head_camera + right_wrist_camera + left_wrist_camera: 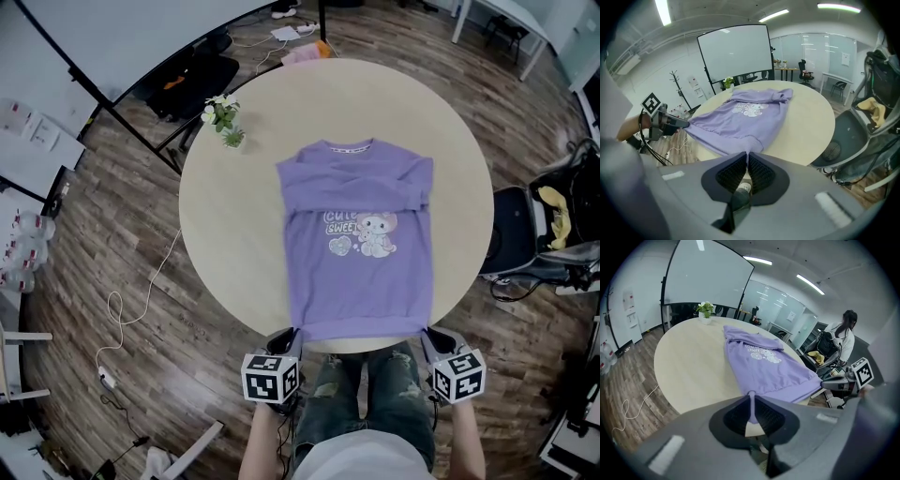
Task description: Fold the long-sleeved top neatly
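Both grippers pinch the hem corners of the purple top point(361, 253) at the near edge of the round table point(234, 234).
Head view: the top lies flat, collar at 12 o'clock and hem at 6. The left gripper point(292, 337) holds the corner at 7 and the right gripper point(427, 337) the corner at 5. A potted plant point(225, 122) stands at the table's 10. Left gripper view: the jaws are narrow, clamped on purple fabric. Right gripper view: the jaws are nearly together, nipping the hem corner.
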Available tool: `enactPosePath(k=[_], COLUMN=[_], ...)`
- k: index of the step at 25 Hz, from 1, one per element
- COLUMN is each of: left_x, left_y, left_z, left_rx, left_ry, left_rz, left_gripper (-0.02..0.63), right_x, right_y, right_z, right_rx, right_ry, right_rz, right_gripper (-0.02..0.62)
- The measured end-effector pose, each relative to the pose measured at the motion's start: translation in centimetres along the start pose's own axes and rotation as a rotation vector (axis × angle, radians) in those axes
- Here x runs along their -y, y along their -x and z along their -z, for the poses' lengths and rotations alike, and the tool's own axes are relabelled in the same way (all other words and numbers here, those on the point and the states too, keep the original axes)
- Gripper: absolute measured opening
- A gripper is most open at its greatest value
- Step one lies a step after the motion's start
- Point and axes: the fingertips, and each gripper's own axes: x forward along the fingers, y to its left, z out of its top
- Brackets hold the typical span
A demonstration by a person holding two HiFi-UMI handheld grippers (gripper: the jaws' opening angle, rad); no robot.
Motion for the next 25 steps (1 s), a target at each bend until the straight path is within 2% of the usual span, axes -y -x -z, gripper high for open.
enactPosePath(k=[7,11,17,25], left_x=[0.8,1.5,1.7,1.9], left_y=[2.5,3.8,4.8,4.1], left_z=[-2.1,-2.8,-4.7,-10.5], left_rx=[-0.001,0.008,0.036,0.105], left_ry=[-0.069,-0.089,-0.113,-0.144], left_rz=[0.05,0.08,0.065,0.03], left_gripper=[0.034,0.034,0.034,0.034], right_x=[-1.4,-1.7,-1.8,0.2], right_y=[2.0,3.2,4.2,3.8], right_z=[-0.6,-0.5,-2.2,-7.4], right_rx=[-0.047,-0.074,-0.061,-0.01], right_ry=[0.01,-0.026,-0.073,-0.062], right_rz=[-0.039,-0.062,-0.11,-0.137], right_gripper=[0.041,0.041,0.041,0.041])
